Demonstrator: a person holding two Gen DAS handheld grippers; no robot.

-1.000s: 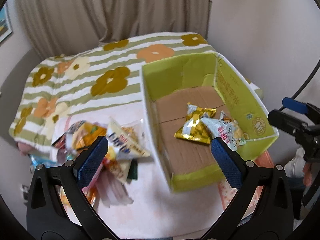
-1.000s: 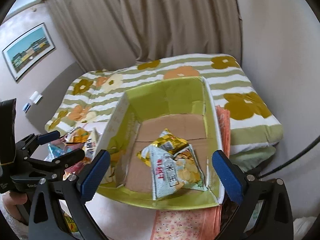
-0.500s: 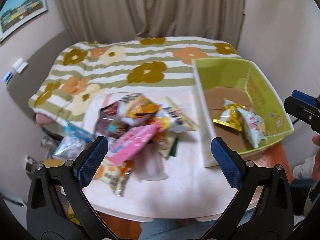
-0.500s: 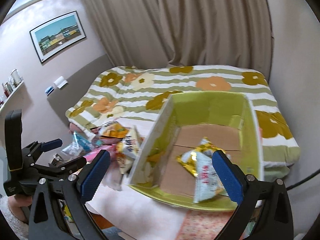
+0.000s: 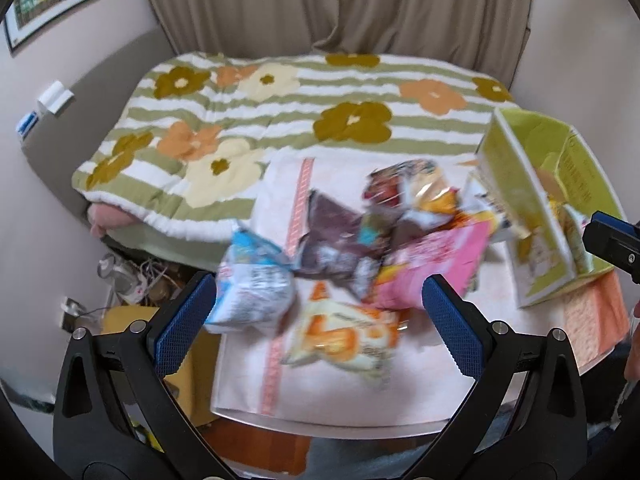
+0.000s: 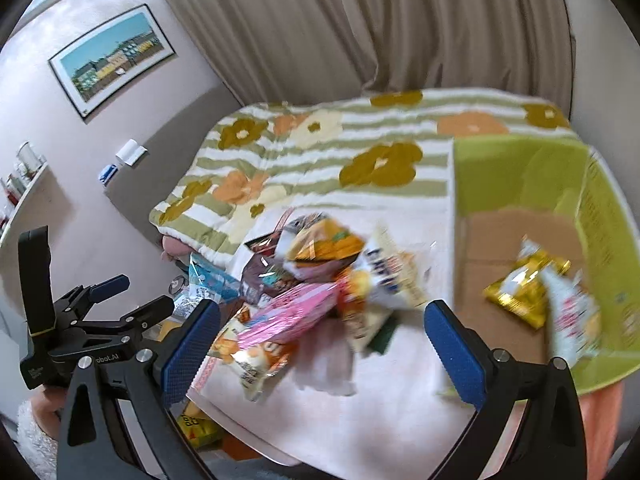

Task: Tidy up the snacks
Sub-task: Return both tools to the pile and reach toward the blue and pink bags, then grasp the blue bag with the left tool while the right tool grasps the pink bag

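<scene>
Fingers of our left gripper (image 5: 320,316) spread wide, empty, above snack pile (image 5: 360,248) (blurred), right gripper (image 6: 322,344) also spread, green box (image 6: 592,200) alongside.

one green box (image 6: 520,172), two snack packets (image 6: 524,290) inside it, one loose snack pile (image 5: 360,256)

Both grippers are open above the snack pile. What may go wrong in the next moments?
1. The blue-and-white bag lies at the table's left edge; a nudge from the left gripper might knock it off.
2. The snacks overlap, so closing on the pink pack may drag neighbours.
3. Both views are blurred, so aim could suffer.
</scene>
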